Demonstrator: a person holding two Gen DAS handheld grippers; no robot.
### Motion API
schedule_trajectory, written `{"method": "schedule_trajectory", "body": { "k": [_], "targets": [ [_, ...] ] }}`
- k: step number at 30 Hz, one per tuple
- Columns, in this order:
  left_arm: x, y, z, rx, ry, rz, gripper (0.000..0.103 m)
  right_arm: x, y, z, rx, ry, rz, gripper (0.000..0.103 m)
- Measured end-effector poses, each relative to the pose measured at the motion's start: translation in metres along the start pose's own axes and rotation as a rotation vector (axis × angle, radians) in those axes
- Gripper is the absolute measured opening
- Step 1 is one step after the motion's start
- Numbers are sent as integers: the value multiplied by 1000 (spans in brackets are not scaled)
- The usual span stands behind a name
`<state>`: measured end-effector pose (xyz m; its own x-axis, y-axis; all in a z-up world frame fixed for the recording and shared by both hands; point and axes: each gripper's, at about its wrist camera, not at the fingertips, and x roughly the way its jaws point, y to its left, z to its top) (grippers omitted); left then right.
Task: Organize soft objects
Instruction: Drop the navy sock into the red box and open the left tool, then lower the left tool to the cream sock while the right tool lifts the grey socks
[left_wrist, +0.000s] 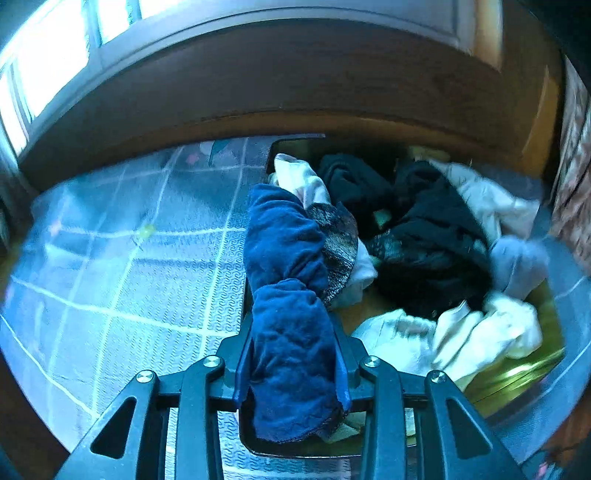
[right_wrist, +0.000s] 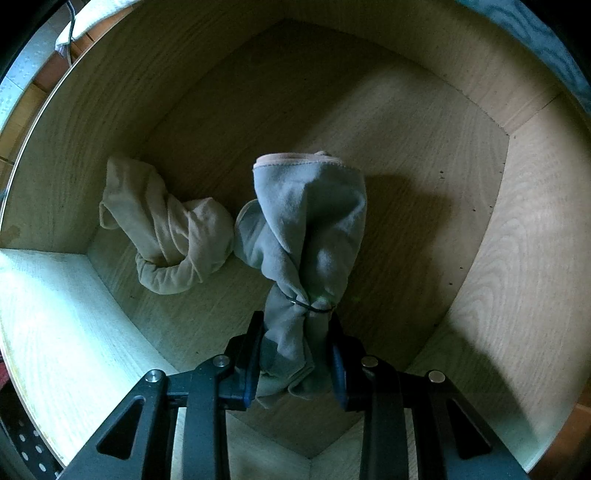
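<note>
A: What has the left tool (left_wrist: 293, 354) got?

B: Its jaws are clamped on a dark blue cloth (left_wrist: 288, 295), a soft bundle that rises from the lower middle of the left wrist view up to the centre.

A: And beyond it?

B: A dark-rimmed tray (left_wrist: 295, 142) fills the right half of that frame, heaped with soft things: black garments (left_wrist: 424, 229) in the middle, white pieces (left_wrist: 480, 332) along the lower right and upper right, and one patterned grey piece (left_wrist: 340, 251) touching the blue cloth. The tray sits on a blue sheet with pale grid lines (left_wrist: 129, 258), which covers the left half.

A: The right tool (right_wrist: 295, 350)?

B: Jaws narrow, gripping a grey-green garment (right_wrist: 306, 229) cinched by a thin dark band (right_wrist: 310, 305) just above the tool. It hangs at the centre of the right wrist view, inside a pale wooden box (right_wrist: 480, 258). The top edge of the garment shows a pinkish trim.

A: Anything else in the box?

B: A beige stocking-like piece (right_wrist: 166, 236), twisted, lies on the box floor at centre left, just beside the grey-green garment. Whether they touch I cannot tell.
</note>
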<state>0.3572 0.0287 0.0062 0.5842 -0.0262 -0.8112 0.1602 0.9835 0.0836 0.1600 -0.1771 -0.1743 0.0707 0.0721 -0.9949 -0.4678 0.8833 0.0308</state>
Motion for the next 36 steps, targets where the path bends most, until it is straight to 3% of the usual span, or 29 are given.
{"method": "schedule_trajectory", "body": {
  "k": [3,11,19,21,25,30,34,36],
  "targets": [
    [-6,-2,-5,-21,-14,-31,45,0,0,0,0,0,0,32],
    [-57,9,-26,-77,-133,-76,47,1,0,0,1,6,-8,32],
    [-110,-2,-70,-28,-229,-112,49,-3,-2,0,17,-16,-9,31],
    [-124,-10,-89,7,-230,-160,56,-7,-1,-2,20,-38,-16,31],
    [-134,-38,-128,133,-166,-236,57,-31,5,-6,-5,-110,-11,31],
    [-117,-81,-178,300,12,-366,58,-60,12,-13,-9,-159,27,31],
    [-99,-115,-215,462,103,-329,58,-74,16,-23,-9,-179,32,31],
    [-88,-124,-228,492,155,-322,58,-83,16,-29,-6,-198,31,31]
  ]
}}
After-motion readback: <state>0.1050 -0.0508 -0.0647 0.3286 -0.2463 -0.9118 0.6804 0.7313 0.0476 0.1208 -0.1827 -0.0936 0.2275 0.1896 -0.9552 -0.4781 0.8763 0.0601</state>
